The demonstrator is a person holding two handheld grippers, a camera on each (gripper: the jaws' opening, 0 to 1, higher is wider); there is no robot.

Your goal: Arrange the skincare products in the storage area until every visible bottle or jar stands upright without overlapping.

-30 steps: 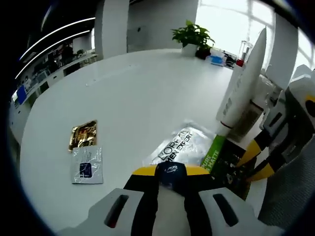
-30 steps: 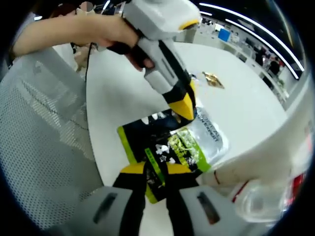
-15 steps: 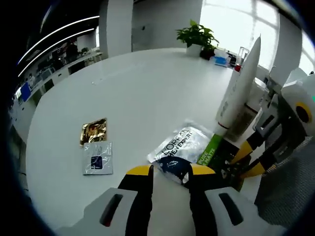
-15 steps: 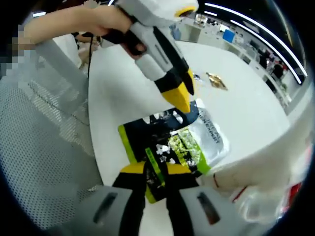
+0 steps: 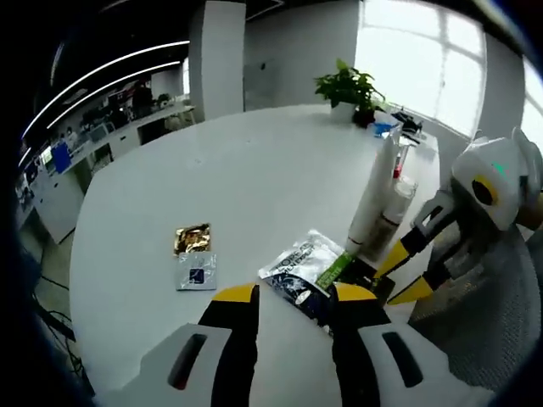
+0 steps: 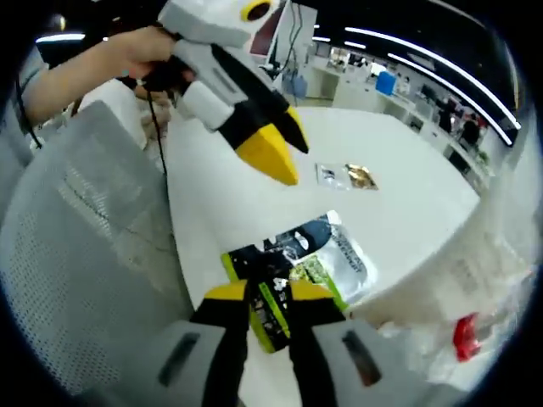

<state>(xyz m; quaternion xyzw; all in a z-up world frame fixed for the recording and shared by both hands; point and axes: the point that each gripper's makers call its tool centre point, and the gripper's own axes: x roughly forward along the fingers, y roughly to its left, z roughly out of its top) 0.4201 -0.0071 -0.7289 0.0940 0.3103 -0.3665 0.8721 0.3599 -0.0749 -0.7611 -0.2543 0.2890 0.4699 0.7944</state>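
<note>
On the white worktop [image 5: 170, 195], toward its left edge in the left gripper view, I see two small sachets side by side: a gold sachet [image 5: 193, 238] and a silver sachet [image 5: 196, 271], touching or nearly so. Both lie flat and well apart from the rest.

My left tongs [image 5: 293, 297] are released, the jaws parted with nothing between them, raised above the worktop. Just ahead of them lies a clear pouch [image 5: 299, 262] overlapping a dark green pouch [image 5: 335, 273]. I judge both to be light, soft and slippery film; they will fold if pinched mid-face. Take hold at a sealed edge.

Further right, near the worktop's near edge, a tall white tube [image 5: 371, 203] stands upright on its cap, with a squat bottle [image 5: 394, 203] just beside it. The tube looks light and top-heavy, so it tips easily.

My right tongs [image 6: 267, 292] are clenched on the near edge of the dark green pouch. The tube stands close by those pouches and obstructs any sideways drag. A potted plant [image 5: 346, 85] stands at the far edge, clear of the work.
</note>
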